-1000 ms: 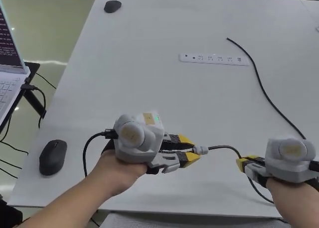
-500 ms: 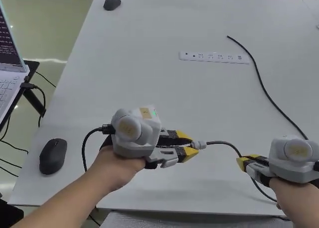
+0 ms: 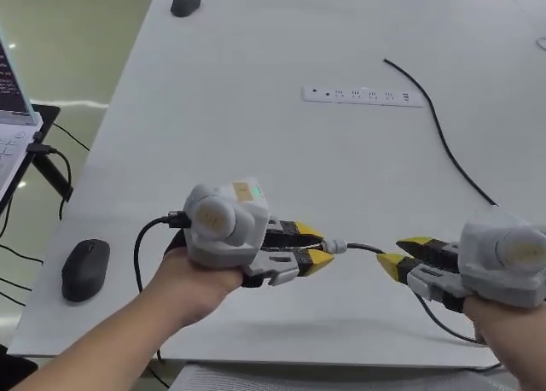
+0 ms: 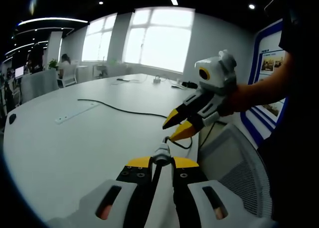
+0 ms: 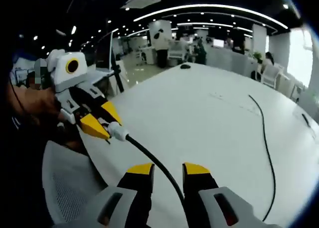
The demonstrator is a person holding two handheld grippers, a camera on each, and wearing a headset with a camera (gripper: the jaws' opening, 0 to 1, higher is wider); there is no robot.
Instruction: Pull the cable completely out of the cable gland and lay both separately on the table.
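Note:
A small grey cable gland (image 3: pixel 336 247) is clamped between the yellow tips of my left gripper (image 3: pixel 320 251), held just above the white table (image 3: pixel 256 152) near its front edge. In the left gripper view the gland (image 4: pixel 161 152) sits right at the shut jaw tips. A black cable (image 3: pixel 363 248) leaves the gland to the right. It runs between the parted jaws of my right gripper (image 3: pixel 399 251), which stands open a short way from the gland. In the right gripper view the cable (image 5: pixel 149 161) passes up between the two jaws to the gland (image 5: pixel 117 131).
A white power strip (image 3: pixel 354 96) lies mid-table, with a long stretch of black cable (image 3: pixel 444 139) beside it. One dark mouse (image 3: pixel 185 5) is at the far corner, another mouse (image 3: pixel 85 270) near the front left. A laptop (image 3: pixel 10 118) stands left of the table.
My right gripper has opened and moved left along the cable, closer to the gland. The left gripper has kept its hold on the gland and shifted little.

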